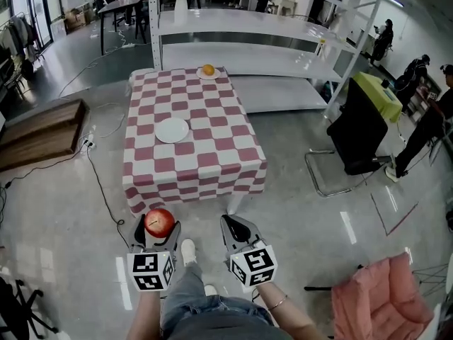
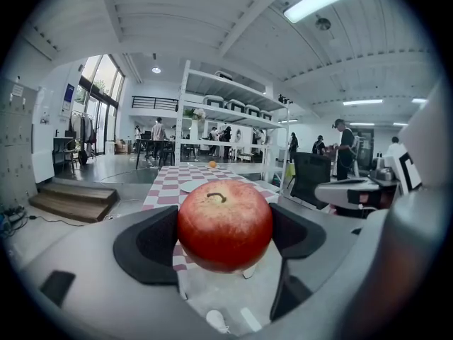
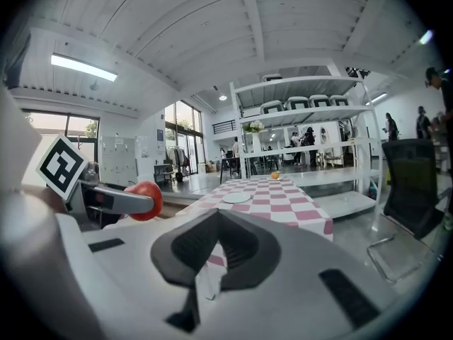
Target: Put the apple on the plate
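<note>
Left gripper [image 1: 158, 231] clamps the apple [image 2: 224, 224], right gripper [image 1: 235, 227] closed and empty; plate [image 1: 172, 129] sits well ahead on the checked table [image 1: 212, 154], almost straight beyond the left jaws.

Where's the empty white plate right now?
In the head view, the round white plate lies left of centre on the pink-and-white checked table, ahead of the red apple.

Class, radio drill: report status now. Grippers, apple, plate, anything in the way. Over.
Left gripper shut on apple; right gripper shut, empty. Apple held short of table. Plate bare, mid-table; orange on far plate. Only floor between.
</note>
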`<control>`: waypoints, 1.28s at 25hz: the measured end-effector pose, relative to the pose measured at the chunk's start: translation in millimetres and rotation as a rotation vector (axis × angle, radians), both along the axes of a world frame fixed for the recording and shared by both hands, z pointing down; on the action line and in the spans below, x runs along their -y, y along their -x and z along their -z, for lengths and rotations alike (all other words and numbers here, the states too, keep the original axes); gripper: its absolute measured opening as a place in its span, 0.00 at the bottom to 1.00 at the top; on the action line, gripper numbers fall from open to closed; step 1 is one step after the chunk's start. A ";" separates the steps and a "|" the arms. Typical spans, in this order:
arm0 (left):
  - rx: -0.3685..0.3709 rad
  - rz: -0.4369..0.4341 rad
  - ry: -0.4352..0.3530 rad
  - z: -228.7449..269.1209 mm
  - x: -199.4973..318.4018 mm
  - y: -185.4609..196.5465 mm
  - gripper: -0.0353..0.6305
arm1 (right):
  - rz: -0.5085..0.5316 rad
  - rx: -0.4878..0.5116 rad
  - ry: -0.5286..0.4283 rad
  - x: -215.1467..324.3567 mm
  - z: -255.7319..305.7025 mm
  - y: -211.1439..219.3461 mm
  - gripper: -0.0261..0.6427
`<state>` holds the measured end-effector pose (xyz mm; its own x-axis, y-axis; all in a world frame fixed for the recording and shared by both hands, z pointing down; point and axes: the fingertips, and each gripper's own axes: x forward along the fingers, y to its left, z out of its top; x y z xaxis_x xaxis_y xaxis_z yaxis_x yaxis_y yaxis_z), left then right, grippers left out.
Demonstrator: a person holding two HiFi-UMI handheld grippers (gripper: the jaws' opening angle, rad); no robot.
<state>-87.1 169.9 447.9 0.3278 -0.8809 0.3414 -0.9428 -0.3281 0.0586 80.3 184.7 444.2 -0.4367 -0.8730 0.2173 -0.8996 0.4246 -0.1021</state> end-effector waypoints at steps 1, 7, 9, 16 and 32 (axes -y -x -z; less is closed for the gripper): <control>0.002 0.001 0.001 -0.8 8.2 1.3 0.65 | -0.004 0.002 0.002 7.5 -0.8 0.1 0.06; 0.007 -0.009 0.017 -6.6 57.5 6.8 0.65 | -0.028 -0.012 0.004 53.1 -3.1 1.7 0.06; 0.011 -0.014 0.021 -8.0 76.2 9.0 0.65 | -0.034 -0.011 0.011 69.4 -4.4 3.2 0.06; 0.015 -0.024 0.031 -7.7 139.0 17.6 0.65 | -0.037 -0.013 0.034 127.3 -6.2 15.7 0.06; 0.017 -0.056 0.047 -6.8 254.3 37.3 0.65 | -0.049 -0.029 0.047 238.0 -2.3 42.6 0.06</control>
